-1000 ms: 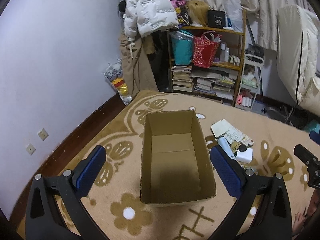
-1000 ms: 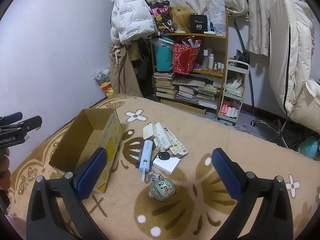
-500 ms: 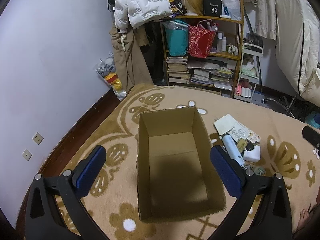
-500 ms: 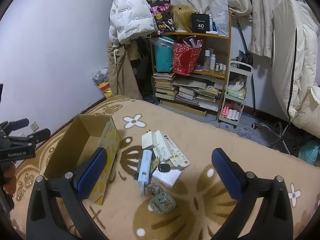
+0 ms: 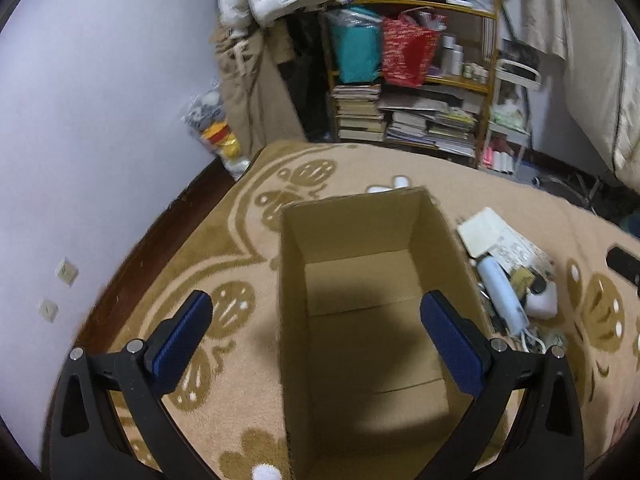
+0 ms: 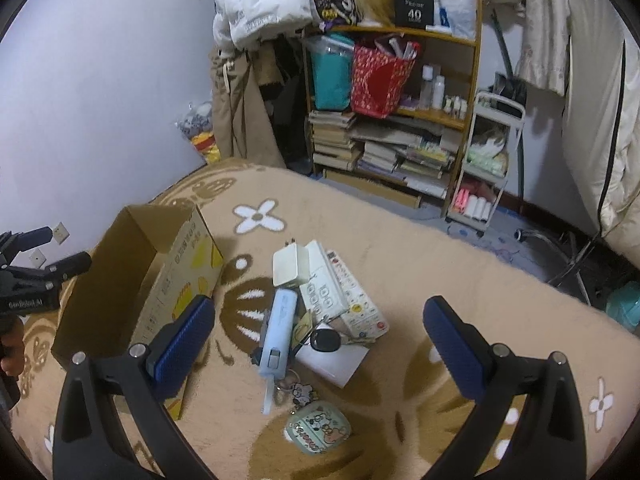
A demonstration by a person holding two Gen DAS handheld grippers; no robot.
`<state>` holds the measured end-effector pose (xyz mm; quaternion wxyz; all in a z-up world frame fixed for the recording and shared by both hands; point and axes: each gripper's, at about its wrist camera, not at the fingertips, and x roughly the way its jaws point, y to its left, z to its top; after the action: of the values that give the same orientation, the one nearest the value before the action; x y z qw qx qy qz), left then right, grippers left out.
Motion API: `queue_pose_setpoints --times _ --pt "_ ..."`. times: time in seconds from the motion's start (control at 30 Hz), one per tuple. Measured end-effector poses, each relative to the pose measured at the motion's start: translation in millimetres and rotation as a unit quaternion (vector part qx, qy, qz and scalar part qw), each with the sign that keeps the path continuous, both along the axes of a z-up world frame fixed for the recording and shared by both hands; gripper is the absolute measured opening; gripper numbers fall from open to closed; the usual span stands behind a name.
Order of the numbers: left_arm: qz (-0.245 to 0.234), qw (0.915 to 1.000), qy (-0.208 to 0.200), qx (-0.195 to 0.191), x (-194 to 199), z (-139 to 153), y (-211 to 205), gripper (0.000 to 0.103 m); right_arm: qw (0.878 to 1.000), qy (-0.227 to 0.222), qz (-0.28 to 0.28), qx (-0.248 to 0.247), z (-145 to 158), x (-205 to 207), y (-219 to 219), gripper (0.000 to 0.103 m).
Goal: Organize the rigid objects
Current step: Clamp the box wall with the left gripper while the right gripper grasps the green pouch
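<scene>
Tan pile carpet point(image 5: 240, 248) with brown flower motifs covers the floor; wooden bookshelf point(image 5: 416, 92) at 12 o'clock against the wall.

Left wrist view: left gripper point(image 5: 316, 332) fingers spread wide, holding nothing, above an open cardboard box point(image 5: 368, 320). Only this view shows the box's bare, creased bottom. Pile of rigid objects point(image 5: 512, 272) at 3 o'clock, partly cut off by the box wall.

Right wrist view: right gripper point(image 6: 320, 336) fingers also spread, empty. Pile seen whole at centre: white charger point(image 6: 290, 266), pale blue cylindrical device point(image 6: 280, 328), flat printed remote point(image 6: 352, 300), black key fob point(image 6: 325, 340), white slab point(image 6: 332, 360), rounded green case point(image 6: 318, 428). Box at 9 o'clock, yellow-printed side showing.
</scene>
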<state>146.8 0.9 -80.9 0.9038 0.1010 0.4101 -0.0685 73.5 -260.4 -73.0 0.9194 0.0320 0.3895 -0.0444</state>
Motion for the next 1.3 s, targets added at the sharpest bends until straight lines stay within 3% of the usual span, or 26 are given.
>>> queue_pose_setpoints --times 0.07,0.13,0.2,0.3,0.57,0.77,0.93,1.03,1.23,1.3 --pt "0.016 0.9997 0.013 -0.009 6 -8 9 0.103 1.000 0.009 0.002 -0.010 -8 1 3 0.103" --pt "0.017 0.9996 0.021 0.005 7 -19 10 0.102 1.000 0.019 0.007 -0.013 -15 2 4 0.103" --pt "0.011 0.9992 0.033 0.020 5 -29 7 0.091 0.999 0.030 0.011 -0.016 -23 2 6 0.103" --pt "0.009 0.9979 0.065 0.002 6 -43 8 0.078 0.998 0.051 0.014 -0.026 -37 1 7 0.103" --pt "0.019 0.9967 0.079 0.009 7 -62 7 0.058 0.996 0.089 0.017 -0.017 -63 -1 4 0.103" --pt "0.023 0.9981 0.055 0.014 0 -52 9 0.057 0.994 0.104 0.023 -0.020 -73 -2 7 0.103" --pt "0.023 0.9995 0.016 -0.013 -12 -29 19 0.058 0.994 0.106 0.026 -0.025 -73 -5 9 0.103" --pt "0.040 0.9991 0.008 -0.011 -12 -22 27 0.058 0.994 0.106 0.026 -0.025 -73 -4 9 0.103" --pt "0.055 0.9975 0.044 -0.007 -1 -42 30 0.058 0.992 0.119 0.029 -0.020 -79 -3 10 0.103" --pt "0.054 0.9967 0.061 -0.006 0 -51 29 0.050 0.991 0.132 0.029 -0.016 -84 -2 9 0.101"
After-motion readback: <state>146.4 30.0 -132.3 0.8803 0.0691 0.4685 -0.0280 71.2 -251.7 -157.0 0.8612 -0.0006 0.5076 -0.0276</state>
